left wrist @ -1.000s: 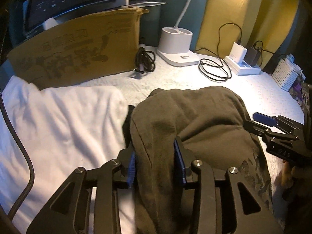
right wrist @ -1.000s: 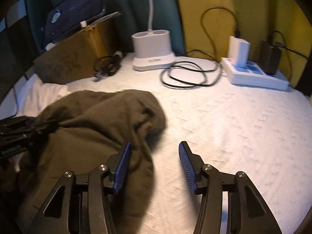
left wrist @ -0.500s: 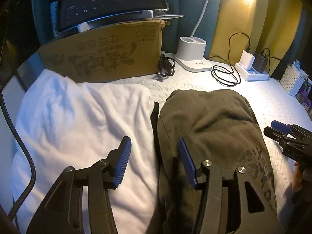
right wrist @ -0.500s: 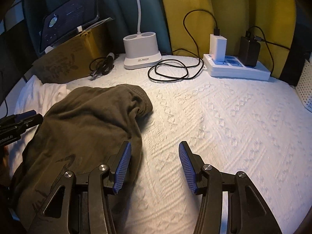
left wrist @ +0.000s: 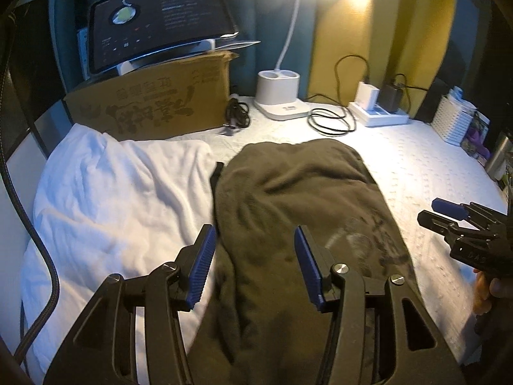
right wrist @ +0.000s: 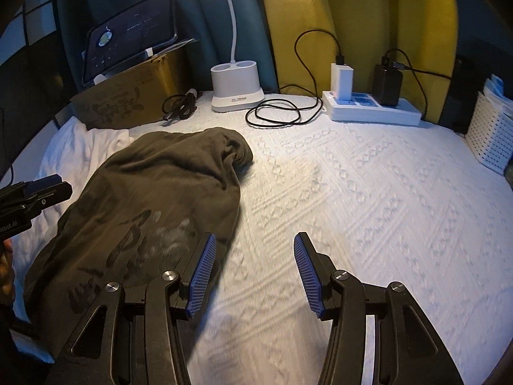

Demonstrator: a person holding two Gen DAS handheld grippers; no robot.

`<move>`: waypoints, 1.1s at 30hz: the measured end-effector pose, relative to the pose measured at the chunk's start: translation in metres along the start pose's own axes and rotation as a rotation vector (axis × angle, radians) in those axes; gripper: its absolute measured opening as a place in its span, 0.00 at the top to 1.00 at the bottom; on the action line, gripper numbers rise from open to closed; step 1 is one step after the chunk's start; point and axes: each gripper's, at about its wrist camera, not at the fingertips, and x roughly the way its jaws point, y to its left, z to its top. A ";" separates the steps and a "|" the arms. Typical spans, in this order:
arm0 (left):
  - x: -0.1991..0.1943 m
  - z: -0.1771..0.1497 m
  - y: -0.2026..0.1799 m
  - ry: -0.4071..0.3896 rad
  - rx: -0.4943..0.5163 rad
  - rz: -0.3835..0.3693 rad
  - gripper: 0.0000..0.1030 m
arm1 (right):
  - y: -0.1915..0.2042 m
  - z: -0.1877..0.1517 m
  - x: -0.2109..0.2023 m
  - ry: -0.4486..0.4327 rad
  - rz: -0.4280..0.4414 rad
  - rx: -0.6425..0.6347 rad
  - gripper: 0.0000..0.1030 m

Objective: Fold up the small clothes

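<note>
bed (right wrist: 368, 192) | olive garment (right wrist: 160, 192), white cloth (left wrist: 112, 192), lamp base (right wrist: 237, 93), power strip (right wrist: 372, 112)

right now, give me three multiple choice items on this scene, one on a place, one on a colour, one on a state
1. Where does the olive-brown garment lie against the white cloth?
A. to its right
B. fully under it
C. far behind it

2. What colour are the pads on the left tongs?
A. red
B. blue
C. green

3. How do the right tongs stand?
A. shut on the garment
B. shut on a cable
C. open, holding nothing

Answers:
1 A, the left wrist view shows the garment beside the cloth's right edge.
2 B, the ribbed pads are blue.
3 C, bare white bedcover shows between the spread pads.
</note>
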 end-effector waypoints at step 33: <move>-0.044 -0.052 -0.120 -0.011 0.131 -0.183 0.46 | -0.070 -0.091 -0.110 -0.076 -0.115 0.101 0.48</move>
